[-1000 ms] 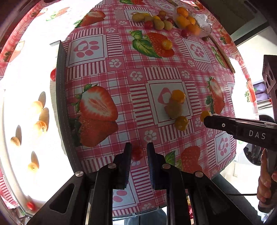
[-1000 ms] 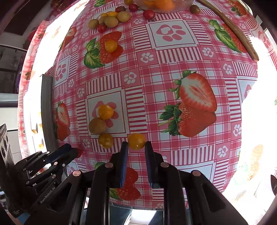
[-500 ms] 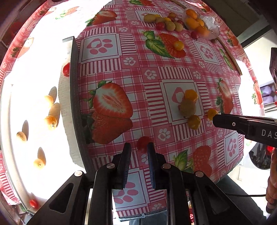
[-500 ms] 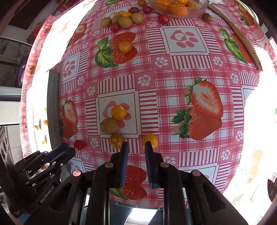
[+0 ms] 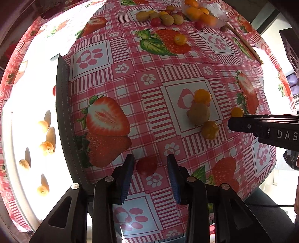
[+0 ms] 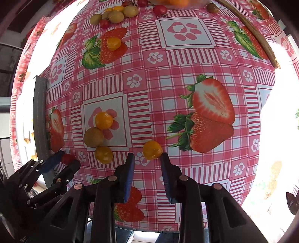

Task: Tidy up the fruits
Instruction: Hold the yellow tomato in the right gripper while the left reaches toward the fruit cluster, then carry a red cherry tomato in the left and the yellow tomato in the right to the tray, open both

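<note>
1. Left gripper (image 5: pixel 150 166): pointing down at the tablecloth (image 5: pixel 130 78) near the table's front edge, jaws just opened to a narrow gap, pads touching nothing.
2. Red cherry tomato (image 5: pixel 146 166): lying on the cloth between the blue pads, closer to the left pad, apart from both; round, so no long axis to line up with.
3. Right gripper (image 6: pixel 147 162): also aimed downward, jaws just parted to a similar narrow gap, holding nothing.
4. Orange fruit (image 6: pixel 152 150): just beyond the right gripper's fingertips, a little toward the right pad, not yet between them; probably needs a short push ahead before closing.
5. Nearer gripper for each: left for the tomato, right for the lone orange fruit; the two tools close beside each other near the front edge, with a cluster of three fruits (image 5: pixel 200 112) on the cloth between their two targets.
6. Clear bowl (image 5: pixel 221 14) of orange fruit at the far edge, well apart from both grippers; loose greenish and red fruits (image 5: pixel 167 18) beside it.
7. Materials: glossy, smooth fruit skins, small and likely to roll; slick plastic-looking cloth printed with pink checks and strawberries; ribbed blue pads on black plastic fingers.
8. White, overexposed area at the left edge with a few small fruits (image 5: pixel 45 147); its nature unclear.
</note>
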The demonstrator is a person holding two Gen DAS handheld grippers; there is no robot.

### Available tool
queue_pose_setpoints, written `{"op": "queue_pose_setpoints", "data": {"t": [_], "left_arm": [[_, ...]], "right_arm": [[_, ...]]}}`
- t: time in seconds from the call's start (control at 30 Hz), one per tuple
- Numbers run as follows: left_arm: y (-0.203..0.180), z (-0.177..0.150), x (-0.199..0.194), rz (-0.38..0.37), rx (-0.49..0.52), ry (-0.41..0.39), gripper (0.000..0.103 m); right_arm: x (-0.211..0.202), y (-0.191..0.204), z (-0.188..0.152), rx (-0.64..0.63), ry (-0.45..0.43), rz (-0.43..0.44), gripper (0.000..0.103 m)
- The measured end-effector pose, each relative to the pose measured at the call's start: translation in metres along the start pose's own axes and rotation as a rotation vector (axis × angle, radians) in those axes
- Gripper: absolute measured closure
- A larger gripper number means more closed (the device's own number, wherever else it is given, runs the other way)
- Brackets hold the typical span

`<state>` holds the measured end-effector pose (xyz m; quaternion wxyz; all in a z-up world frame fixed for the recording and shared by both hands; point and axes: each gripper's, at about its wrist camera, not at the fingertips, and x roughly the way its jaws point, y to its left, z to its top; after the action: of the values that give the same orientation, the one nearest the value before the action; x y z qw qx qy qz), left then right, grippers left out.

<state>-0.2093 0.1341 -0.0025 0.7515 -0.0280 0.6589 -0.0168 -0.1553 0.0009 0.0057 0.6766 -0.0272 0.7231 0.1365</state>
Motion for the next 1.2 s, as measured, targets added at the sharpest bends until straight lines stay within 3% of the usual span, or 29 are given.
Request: {"op": "queue_pose_setpoints", "data": {"t": [0.03, 0.07, 0.1, 0.3, 0.7, 1.2], "left_arm": [[0.0, 0.0, 0.0, -0.007, -0.002, -0.002, 0.068], [0.002, 0.001, 0.0, -0.017, -0.006, -0.002, 0.081], [0.004, 0.001, 0.0, -0.039, -0.015, 0.006, 0.082], [0.025, -0.001, -0.003, -0.127, -0.109, 0.018, 0.082], [0.041, -0.015, -0.028, -0.143, -0.121, -0.024, 0.082], [0.106, -0.044, -0.067, -0.101, -0.309, -0.13, 0.082]], "right_arm": [[0.001, 0.001, 0.0, -0.006, -0.003, -0.004, 0.071], [0.001, 0.001, 0.001, -0.006, -0.01, -0.012, 0.076], [0.002, 0.0, 0.001, 0.0, -0.015, -0.015, 0.083], [-0.008, -0.011, 0.005, 0.025, -0.046, 0.023, 0.083], [-0.034, -0.017, 0.005, -0.004, -0.061, 0.055, 0.083], [-0.047, 0.075, 0.013, -0.215, -0.05, 0.104, 0.083]]}}
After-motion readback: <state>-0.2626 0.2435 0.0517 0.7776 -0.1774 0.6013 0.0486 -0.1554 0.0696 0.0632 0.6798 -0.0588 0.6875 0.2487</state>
